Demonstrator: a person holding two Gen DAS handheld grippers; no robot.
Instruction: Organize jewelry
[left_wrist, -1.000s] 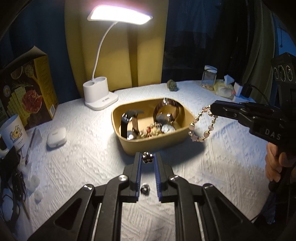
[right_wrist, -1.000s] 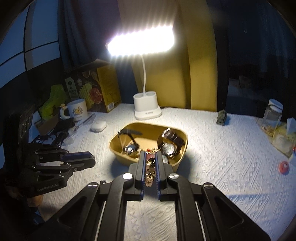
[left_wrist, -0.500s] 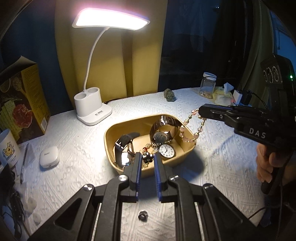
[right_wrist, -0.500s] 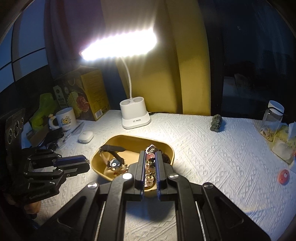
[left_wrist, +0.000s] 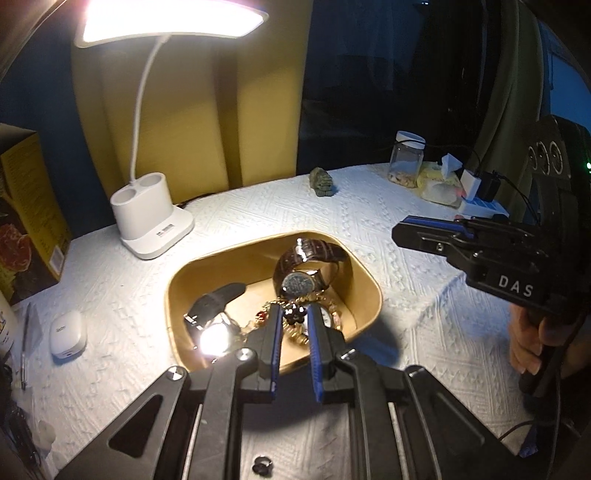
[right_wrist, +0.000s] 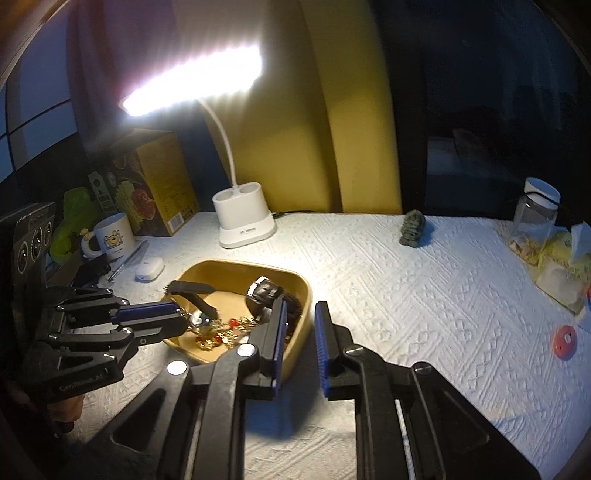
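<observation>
A tan tray (left_wrist: 369, 291) on the white cloth holds a brown-strap watch (left_wrist: 306, 258), a black-strap watch (left_wrist: 216, 301) and a heap of gold and beaded jewelry (left_wrist: 295, 325). My left gripper (left_wrist: 294, 314) hangs over the tray's near side, shut on a small dark flower-shaped piece (left_wrist: 295, 313). A small dark ring (left_wrist: 263, 469) lies on the cloth below it. My right gripper (right_wrist: 300, 308) is open and empty, over the tray's (right_wrist: 301, 295) right rim. It also shows in the left wrist view (left_wrist: 400, 230), and the left gripper (right_wrist: 181, 321) shows over the tray in the right wrist view.
A white desk lamp (left_wrist: 151, 221) stands behind the tray. A yellow box (left_wrist: 26, 229), a mug (right_wrist: 110, 234) and a white earbud case (left_wrist: 68, 334) sit left. A glass jar (left_wrist: 406, 158), tissues and a small stone figure (left_wrist: 323, 181) sit at the back right. A red disc (right_wrist: 564, 341) lies far right.
My right gripper has opened, let the beaded bracelet fall into the tray, and drawn back right. My left gripper has moved forward over the tray with its dark piece.
</observation>
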